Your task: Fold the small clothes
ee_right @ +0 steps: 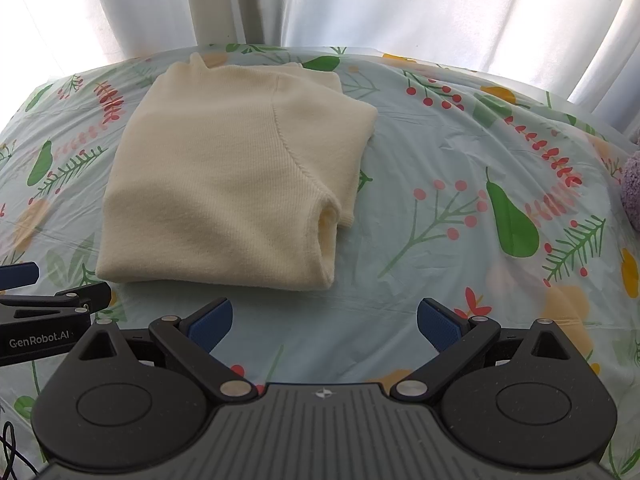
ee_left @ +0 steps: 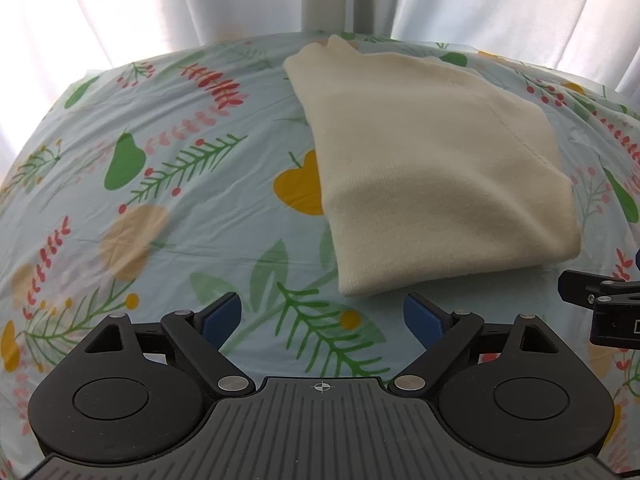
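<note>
A cream knitted sweater [ee_left: 432, 168] lies folded into a compact rectangle on the floral tablecloth [ee_left: 168, 208]. In the right wrist view the same sweater [ee_right: 224, 184] shows a sleeve seam and a tucked cuff at its right edge. My left gripper [ee_left: 322, 314] hovers open just short of the sweater's near edge, nothing between its blue pads. My right gripper [ee_right: 324, 320] is also open and empty, in front of the sweater's near right corner. Each gripper's black body shows at the edge of the other's view.
White curtains [ee_right: 360, 4] hang behind the table's far edge. A fuzzy lilac object [ee_right: 632, 188] sits at the right border of the right wrist view. The patterned tablecloth [ee_right: 460, 168] spreads bare to the right of the sweater, and to its left.
</note>
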Demonstrator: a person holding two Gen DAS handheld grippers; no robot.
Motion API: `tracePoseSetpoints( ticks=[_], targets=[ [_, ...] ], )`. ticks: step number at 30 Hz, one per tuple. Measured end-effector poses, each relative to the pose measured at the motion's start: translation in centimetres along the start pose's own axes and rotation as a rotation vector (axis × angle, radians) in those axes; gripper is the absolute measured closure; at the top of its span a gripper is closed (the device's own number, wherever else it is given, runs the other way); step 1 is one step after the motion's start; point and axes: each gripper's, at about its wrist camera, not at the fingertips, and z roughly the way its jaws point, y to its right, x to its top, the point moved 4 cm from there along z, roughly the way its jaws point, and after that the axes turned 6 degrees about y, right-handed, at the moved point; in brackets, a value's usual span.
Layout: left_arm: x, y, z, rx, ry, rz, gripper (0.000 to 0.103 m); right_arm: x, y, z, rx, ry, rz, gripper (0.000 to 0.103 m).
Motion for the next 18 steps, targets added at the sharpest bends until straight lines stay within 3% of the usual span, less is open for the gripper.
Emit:
tracePoseSetpoints(
  ticks=[18],
  targets=[
    [-0.22,0.22,-0.10,-0.009,0.003,0.018,0.010,0.13,0.15,0.14,-0.016,0.008,-0.015,0.004]
  ],
)
